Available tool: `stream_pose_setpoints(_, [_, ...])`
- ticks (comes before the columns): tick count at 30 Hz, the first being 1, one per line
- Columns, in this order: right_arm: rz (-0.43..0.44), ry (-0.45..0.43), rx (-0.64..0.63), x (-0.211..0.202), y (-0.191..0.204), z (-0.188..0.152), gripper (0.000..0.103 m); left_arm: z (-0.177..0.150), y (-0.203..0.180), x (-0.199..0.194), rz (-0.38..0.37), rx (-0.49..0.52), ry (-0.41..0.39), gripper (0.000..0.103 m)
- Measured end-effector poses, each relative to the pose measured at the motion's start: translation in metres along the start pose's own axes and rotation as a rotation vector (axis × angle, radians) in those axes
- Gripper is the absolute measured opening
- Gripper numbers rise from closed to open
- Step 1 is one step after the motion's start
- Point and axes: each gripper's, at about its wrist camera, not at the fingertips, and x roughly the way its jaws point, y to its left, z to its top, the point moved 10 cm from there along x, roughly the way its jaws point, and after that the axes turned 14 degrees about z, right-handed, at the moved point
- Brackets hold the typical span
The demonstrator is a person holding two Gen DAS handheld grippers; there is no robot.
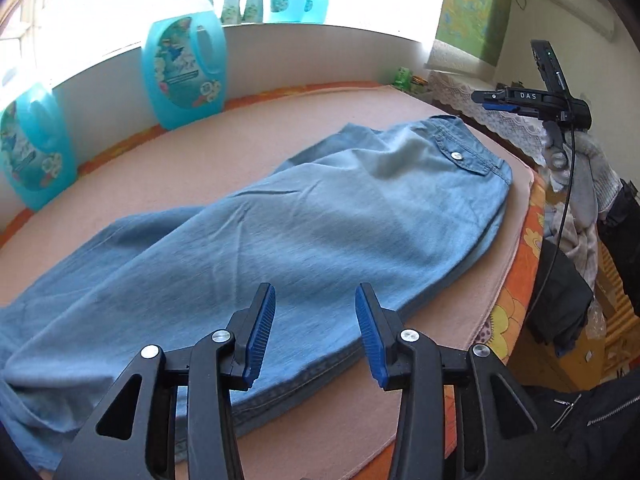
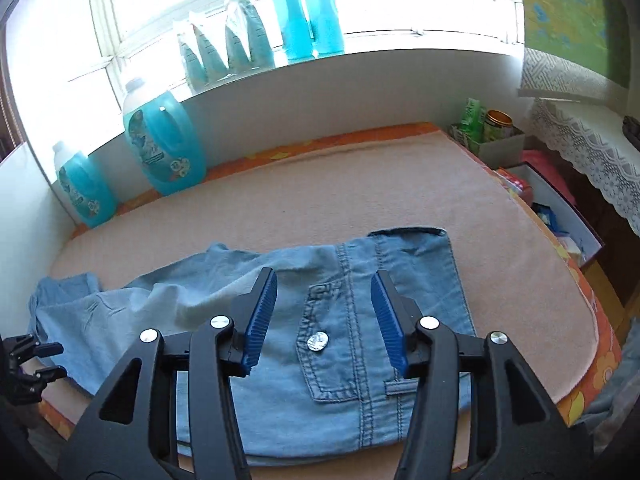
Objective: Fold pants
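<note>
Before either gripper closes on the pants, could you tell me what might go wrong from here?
1. The pants lie doubled, so the left gripper, open over the leg's edge, may pinch only the top layer.
2. The far leg is rumpled; folding now could trap creases.
3. The waist sits near the pad's edge and might slide off.

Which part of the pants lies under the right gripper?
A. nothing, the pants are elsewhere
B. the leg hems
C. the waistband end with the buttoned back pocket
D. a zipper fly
C: in the right wrist view, the open right gripper frames the buttoned pocket at the waistband end of the pants.
</note>
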Motion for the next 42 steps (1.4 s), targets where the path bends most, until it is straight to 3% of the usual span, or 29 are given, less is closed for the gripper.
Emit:
stream_pose_setpoints(4, [0.094,0.158,-0.073,0.073,0.021,0.020,0.057,-0.022,0.050,0.005,0.123,-0.090,0.029,0.040])
stream_pose_setpoints(9, [0.209,0.331,-0.046,0.153,0.026,0.022,0.057,-0.045,0.091,0.010,0.194,-0.178,0.056,0.040])
stream_pose_setpoints(12, [0.270,0.408,-0.002,0.185,0.027,0.013,0.057,-0.051,0.103,0.012,0.220,-0.194,0.057,0.040])
stream_pose_setpoints(17, [0.310,0.469,0.006,0.205,0.031,-0.008,0.057,-0.055,0.116,0.005,0.226,-0.230,0.039,0.040])
stream_pose_setpoints(22, [0.320,0.468,-0.057,0.206,0.047,-0.016,0.055,-0.055,0.125,0.002,0.264,-0.224,0.026,0.040])
stream_pose_setpoints(24, [0.314,0.471,-0.075,0.205,0.053,-0.021,0.027,-0.057,0.128,0.005,0.272,-0.225,0.032,0.040])
stream_pose_setpoints(27, [0.271,0.427,-0.116,0.199,0.059,-0.020,0.015,-0.061,0.130,0.014,0.272,-0.230,0.051,0.040])
stream_pose_setpoints(32, [0.209,0.238,-0.149,0.159,0.062,0.017,0.009,-0.067,0.131,0.025,0.275,-0.229,0.067,0.040])
stream_pose_setpoints(35, [0.120,0.121,-0.209,0.139,0.059,0.042,0.007,-0.068,0.131,0.028,0.275,-0.224,0.075,0.040])
stream_pose_setpoints(37, [0.071,0.131,-0.214,0.147,0.052,0.042,0.007,-0.069,0.129,0.029,0.272,-0.221,0.078,0.040])
stream_pose_setpoints(42, [0.036,0.261,-0.193,0.184,0.038,0.016,0.007,-0.072,0.129,0.024,0.265,-0.221,0.076,0.040])
